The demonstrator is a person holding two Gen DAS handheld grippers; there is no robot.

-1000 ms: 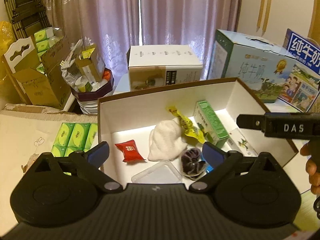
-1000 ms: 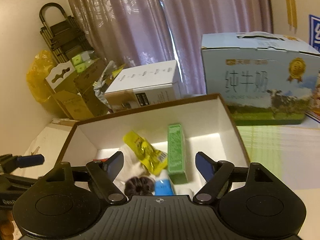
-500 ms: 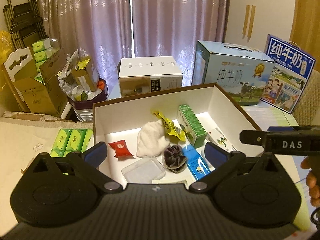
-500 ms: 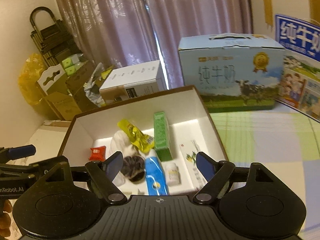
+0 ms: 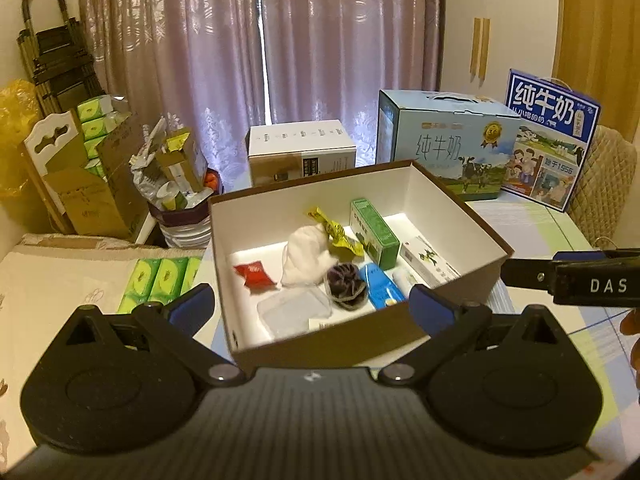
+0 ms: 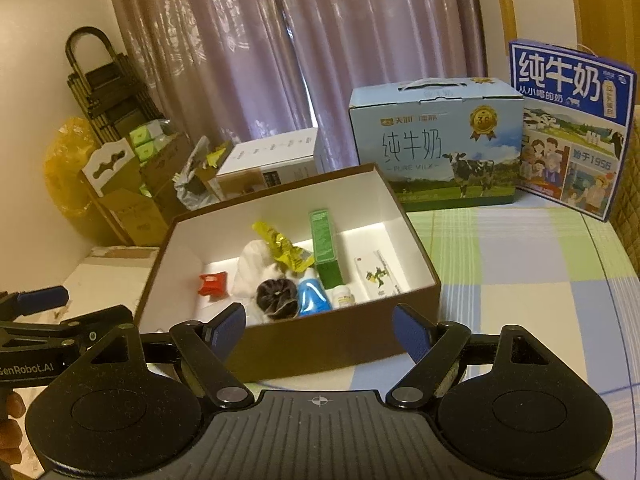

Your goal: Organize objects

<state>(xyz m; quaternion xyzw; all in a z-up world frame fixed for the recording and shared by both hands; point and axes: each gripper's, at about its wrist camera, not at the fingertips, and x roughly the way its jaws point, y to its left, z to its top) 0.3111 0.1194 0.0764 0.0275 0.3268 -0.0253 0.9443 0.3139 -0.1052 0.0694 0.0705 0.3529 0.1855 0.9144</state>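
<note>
Both jaws stand wide and empty: your left gripper (image 5: 312, 306) and right gripper (image 6: 319, 325) hang short of the near wall of the box (image 5: 332, 346), nothing between their pads. By the look of it the items are already gathered in the box, so judge the step as a final check or a pick of anything out of place. If you go back in, choose one item and come down over the near wall rather than across it, so a finger does not catch the rim and shove the box along the table (image 6: 520, 272). The green carton (image 5: 374, 232) lies against the yellow wrapper (image 5: 336, 234) and the white cloth (image 5: 306, 258); approach it along its length to avoid dragging those. The dark bundle (image 5: 346, 280) and blue pack (image 5: 380, 286) lie touching, so close slowly there. Your left view shows a clear lid (image 5: 294, 312) near the front wall and green tissue packs (image 5: 160, 280) outside the box, both missing from the right view. Your right view shows a small white bottle (image 6: 343, 296) more plainly, and the open checked table to the right.
</note>
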